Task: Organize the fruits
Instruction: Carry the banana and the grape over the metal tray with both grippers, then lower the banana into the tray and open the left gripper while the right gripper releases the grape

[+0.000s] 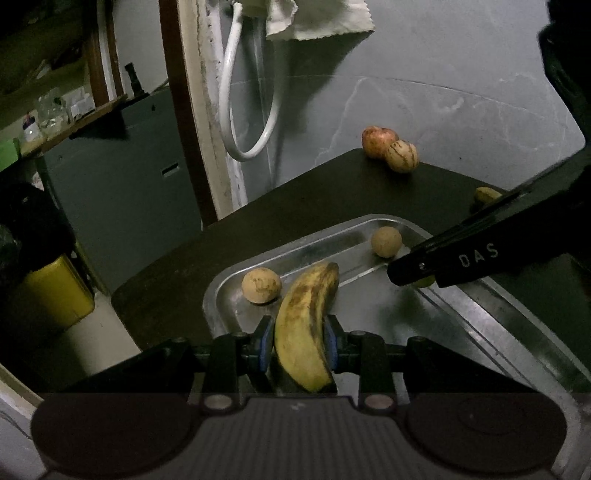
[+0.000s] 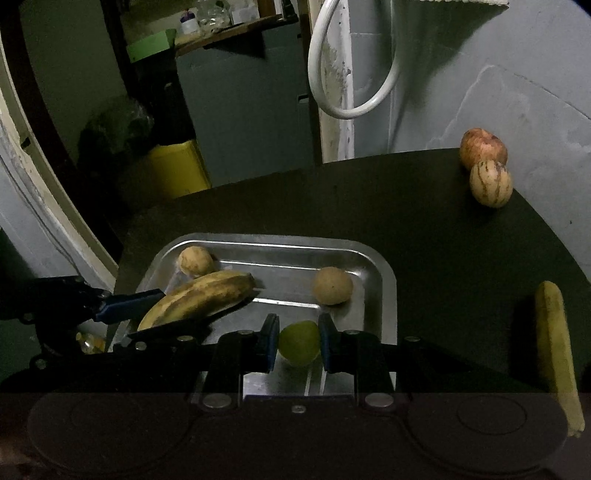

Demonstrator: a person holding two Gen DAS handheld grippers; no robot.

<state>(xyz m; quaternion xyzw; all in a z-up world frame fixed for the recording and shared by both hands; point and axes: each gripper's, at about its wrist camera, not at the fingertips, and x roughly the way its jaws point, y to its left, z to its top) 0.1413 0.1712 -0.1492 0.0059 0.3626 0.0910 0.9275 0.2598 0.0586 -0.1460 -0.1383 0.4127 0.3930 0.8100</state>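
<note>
My left gripper (image 1: 300, 345) is shut on a spotted yellow banana (image 1: 304, 325) and holds it over the near left part of a metal tray (image 1: 369, 221). It shows in the right wrist view too (image 2: 199, 299). My right gripper (image 2: 297, 341) is shut on a small green fruit (image 2: 299, 341) over the tray's (image 2: 384, 295) near edge. Two round tan fruits (image 1: 261, 285) (image 1: 386, 242) lie in the tray. A red apple (image 2: 482, 147) and a striped pale fruit (image 2: 490, 182) sit together at the far right of the dark table. A second banana (image 2: 556, 350) lies on the table right of the tray.
The dark table (image 2: 443, 240) has a curved far edge against a grey wall. A white hose loop (image 2: 354, 74) and a cloth (image 1: 317, 18) hang on the wall. A yellow container (image 2: 173, 170) stands on the floor to the left, beyond the table.
</note>
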